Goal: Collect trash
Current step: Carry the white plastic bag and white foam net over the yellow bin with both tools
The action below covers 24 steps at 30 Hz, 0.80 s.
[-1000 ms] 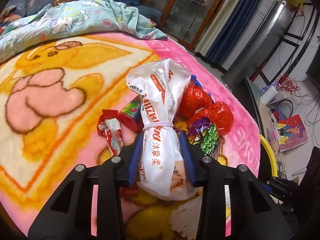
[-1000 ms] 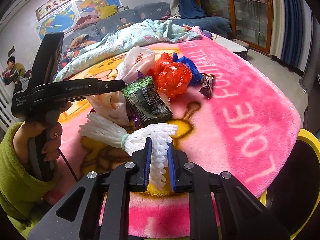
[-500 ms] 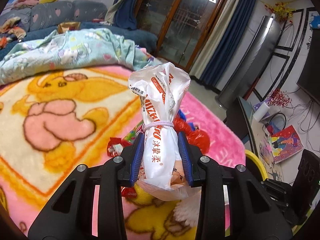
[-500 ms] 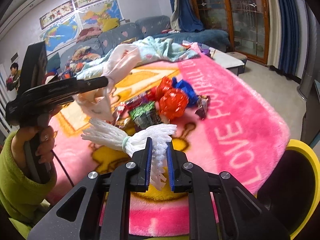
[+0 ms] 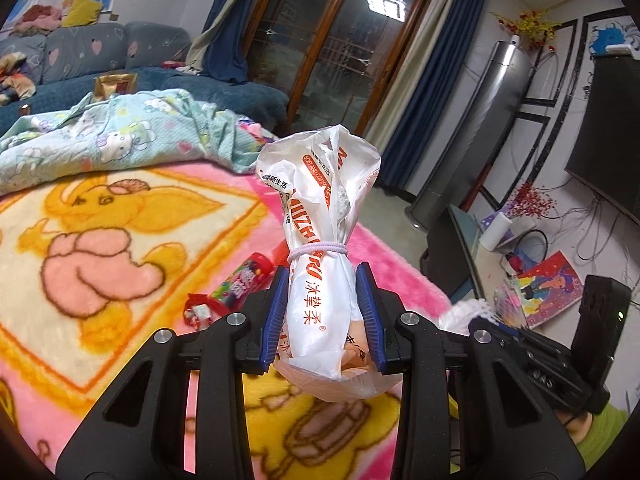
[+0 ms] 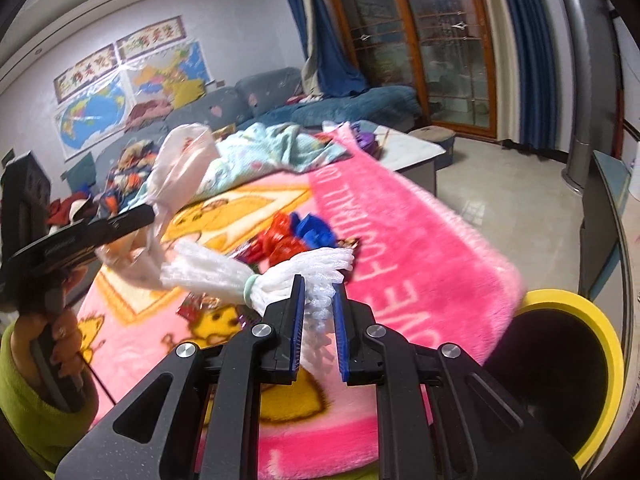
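Note:
My left gripper (image 5: 323, 280) is shut on a white plastic bag (image 5: 320, 240) with orange print, tied with a pale band, held up above the pink blanket (image 5: 120, 208). In the right wrist view the same bag (image 6: 176, 176) hangs at the left. My right gripper (image 6: 318, 292) is shut on a white foam net (image 6: 260, 272) bunched by a green band. Red and blue wrappers (image 6: 296, 232) lie on the blanket (image 6: 400, 248) behind the net. A candy tube (image 5: 244, 284) and a red-white wrapper (image 5: 198, 312) lie left of the bag.
A yellow-rimmed black bin (image 6: 560, 376) stands at the blanket's right edge. A crumpled light-blue sheet (image 5: 120, 140) covers the far side. A sofa (image 5: 160, 76), glass doors (image 5: 340, 60) and a cluttered floor (image 5: 540, 272) lie beyond. A green sleeve (image 6: 28, 412) holds the left tool.
Both grippers have risen off the blanket with their loads. The wrapper pile has dropped lower and farther away in both views, and more of the room shows.

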Motion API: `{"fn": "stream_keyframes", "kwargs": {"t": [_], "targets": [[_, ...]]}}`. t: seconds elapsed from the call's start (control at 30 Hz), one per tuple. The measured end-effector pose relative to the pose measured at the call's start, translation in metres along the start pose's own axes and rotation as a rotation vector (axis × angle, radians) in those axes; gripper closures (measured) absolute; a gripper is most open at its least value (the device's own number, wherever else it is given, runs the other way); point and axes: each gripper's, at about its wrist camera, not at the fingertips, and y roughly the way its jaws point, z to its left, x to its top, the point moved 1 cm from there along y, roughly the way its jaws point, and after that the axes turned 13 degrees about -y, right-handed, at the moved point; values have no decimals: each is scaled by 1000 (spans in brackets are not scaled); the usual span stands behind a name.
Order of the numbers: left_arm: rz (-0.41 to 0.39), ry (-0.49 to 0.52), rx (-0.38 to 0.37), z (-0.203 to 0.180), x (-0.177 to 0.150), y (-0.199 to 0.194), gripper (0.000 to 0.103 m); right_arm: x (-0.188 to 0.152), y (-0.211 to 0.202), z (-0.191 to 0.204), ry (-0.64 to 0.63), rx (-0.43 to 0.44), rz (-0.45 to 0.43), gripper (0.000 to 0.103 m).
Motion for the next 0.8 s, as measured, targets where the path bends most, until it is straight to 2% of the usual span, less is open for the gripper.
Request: {"fn": "stream_keyframes", "kwargs": {"t": [0.8], "targets": [[36,92,-85,-44,-23,9,75,-5,-47,-84,188,-233,-102,89]]}}
